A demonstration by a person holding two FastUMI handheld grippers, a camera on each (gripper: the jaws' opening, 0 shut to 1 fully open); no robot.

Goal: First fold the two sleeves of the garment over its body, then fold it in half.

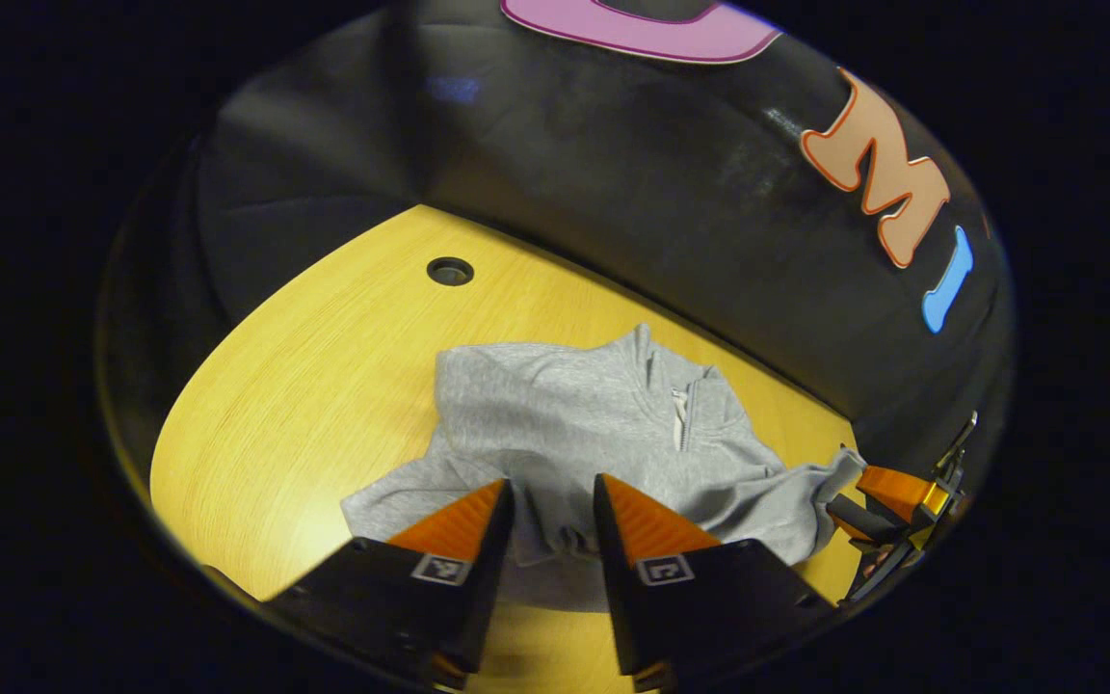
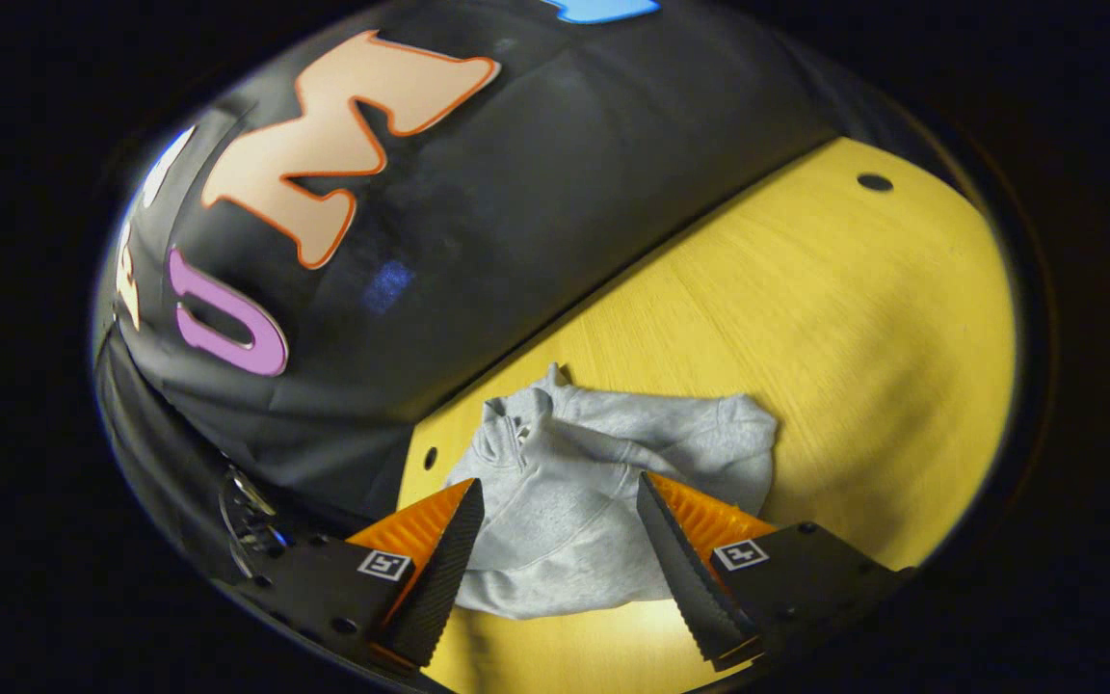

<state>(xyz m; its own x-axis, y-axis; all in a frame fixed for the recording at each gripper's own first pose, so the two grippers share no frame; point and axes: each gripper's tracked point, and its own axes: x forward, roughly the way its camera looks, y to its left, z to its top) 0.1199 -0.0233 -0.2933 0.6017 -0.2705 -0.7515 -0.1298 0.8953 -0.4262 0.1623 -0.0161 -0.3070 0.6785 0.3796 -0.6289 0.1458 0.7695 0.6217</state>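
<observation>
- On the yellow wood-grain tabletop (image 1: pixel 324 386), close to the black cloth wall (image 1: pixel 613 193), a grey quarter-zip sweatshirt (image 1: pixel 574 424) is laid in a loose, rumpled heap rather than spread flat; a round cable hole (image 1: pixel 449 271) is seen in the board well apart from it.
- The sweatshirt is judged soft, limp and light: it is expected to drape and bunch when lifted, and to drag on the wood rather than slide cleanly, so a pinch at an edge or cuff is likely to serve better than a grab at the middle.
- One sleeve (image 1: pixel 796 501) is stretched out toward the far-side gripper in the left gripper view; its cuff is judged the natural place to be taken for the first fold.
- The stand-up collar with its short zip (image 1: pixel 680 419) is the only stiffer part, and is better left alone.
- The left gripper (image 1: pixel 552 520) is held over the near hem, its jaws parted narrowly with nothing between them.
- The right gripper (image 2: pixel 560 540) is held above the body, its jaws spread wide and empty.
</observation>
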